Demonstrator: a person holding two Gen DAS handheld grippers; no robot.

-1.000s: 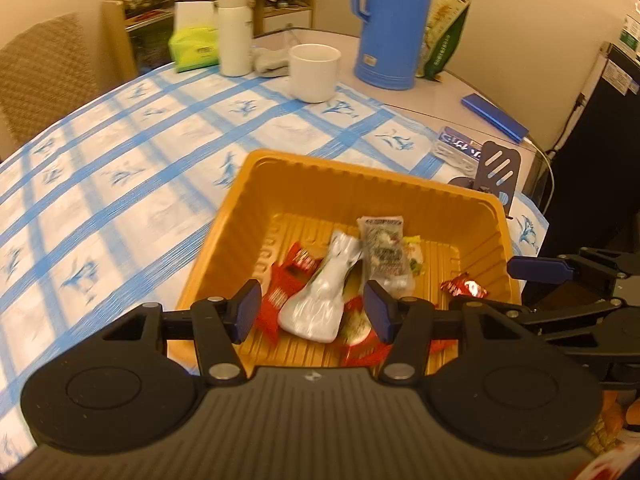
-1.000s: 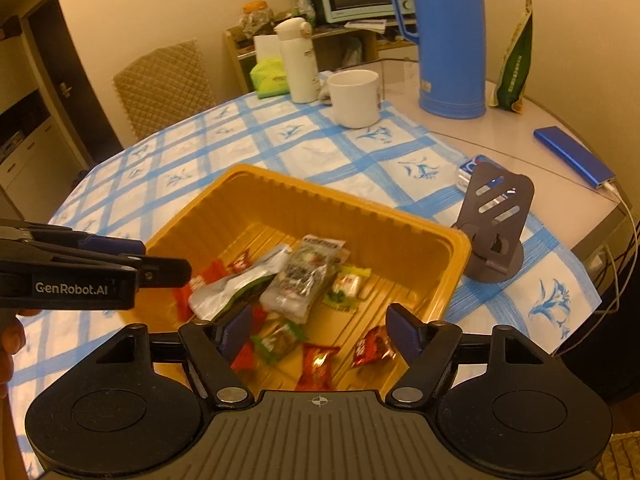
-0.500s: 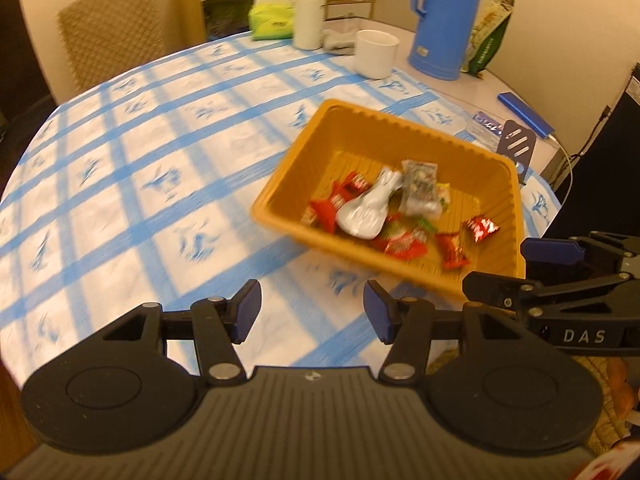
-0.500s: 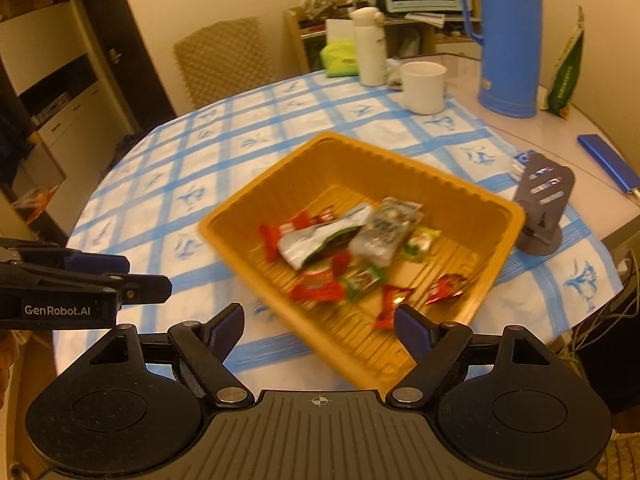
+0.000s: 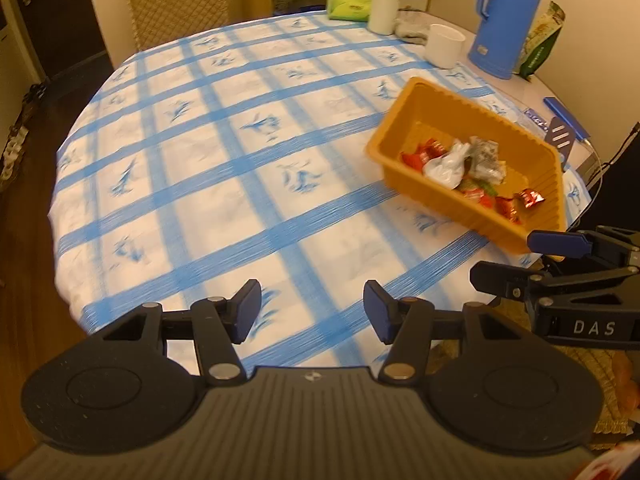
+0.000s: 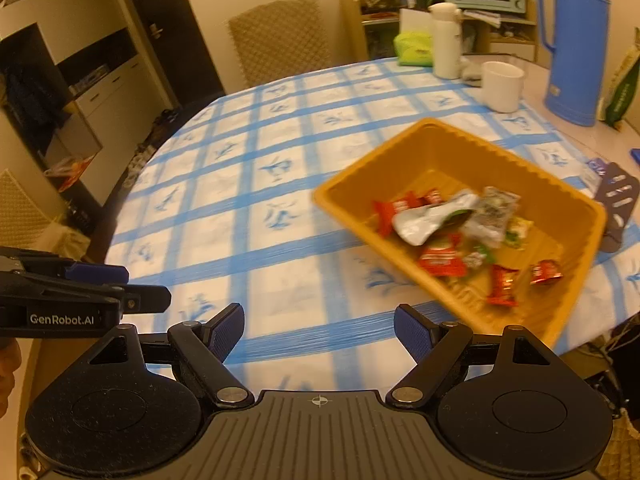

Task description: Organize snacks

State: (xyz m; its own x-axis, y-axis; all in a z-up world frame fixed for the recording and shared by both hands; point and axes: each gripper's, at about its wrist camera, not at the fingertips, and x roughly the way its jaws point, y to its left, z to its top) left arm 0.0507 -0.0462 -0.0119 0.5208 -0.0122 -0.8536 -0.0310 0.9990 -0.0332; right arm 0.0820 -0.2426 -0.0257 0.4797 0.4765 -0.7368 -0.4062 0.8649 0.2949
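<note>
Holding both grippers empty over the near edge of the checked tablecloth (image 5: 224, 184), away from the snacks.

We see the left gripper (image 5: 312, 314) with its fingers set wide and nothing between them; the right gripper (image 6: 319, 330) likewise stands wide and bare. The orange tray (image 6: 436, 140) sits on the right side of the table, with red-wrapped candies (image 6: 442, 260), a silver pouch (image 6: 430, 218) and a clear packet (image 6: 492, 210) inside. Behind it stand a white mug (image 6: 502, 84) and a blue thermos (image 6: 572, 48).

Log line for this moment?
left claw: open, empty | right claw: open, empty | snacks: in orange tray | table: no loose snacks visible
</note>
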